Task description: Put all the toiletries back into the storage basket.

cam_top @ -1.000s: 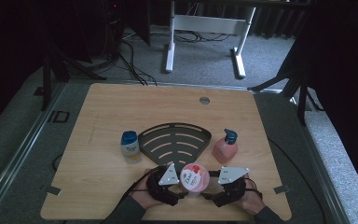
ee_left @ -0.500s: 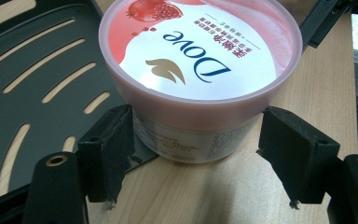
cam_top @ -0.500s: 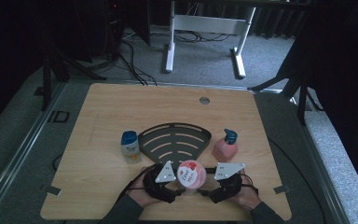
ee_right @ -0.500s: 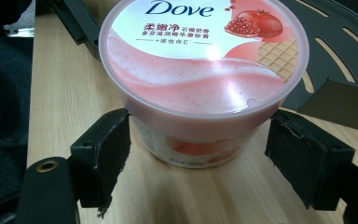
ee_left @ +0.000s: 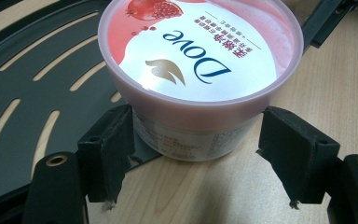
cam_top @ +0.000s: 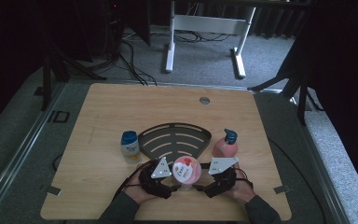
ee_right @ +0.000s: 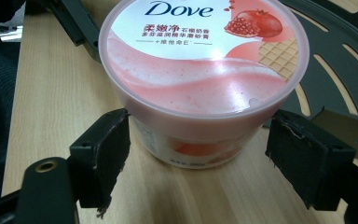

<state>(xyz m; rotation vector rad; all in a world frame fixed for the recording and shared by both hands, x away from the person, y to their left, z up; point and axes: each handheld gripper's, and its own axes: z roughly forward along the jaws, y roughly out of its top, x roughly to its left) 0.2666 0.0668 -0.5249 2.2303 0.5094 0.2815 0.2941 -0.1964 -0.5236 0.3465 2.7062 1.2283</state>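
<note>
- Tub (cam_top: 186,170): a pink, lidded Dove tub, standing upright on the tabletop (cam_top: 121,107) near the front edge, at the front rim of the black slotted tray (cam_top: 175,137). In the left tool view its base (ee_left: 193,140) is seen to overlap the tray's edge; whether it rests on the rim or just beside it cannot be told.
- Left tool (cam_top: 168,183): placed at the tub's left side. In its own view the jaws are spread wide, one to each side of the tub's wall below the lid; the left pad (ee_left: 109,149) appears to touch or nearly touch the wall, while a gap is seen at the right pad (ee_left: 293,149).
- Right tool (cam_top: 204,184): placed at the tub's right side, jaws likewise wide. In its own view both pads (ee_right: 105,154) stand clear of the wall.
- Step in hand: judged to be the approach to a two-sided grasp of the tub; no firm hold is yet made.
- Next move: the jaws would need to be closed evenly on the wall under the lid's rim, with the tub kept upright so that it is not tipped or pushed.
- Surroundings: a blue-capped bottle (cam_top: 129,145) stands left of the tray, a pink pump bottle (cam_top: 226,144) right of it; both are apart from the tub.
</note>
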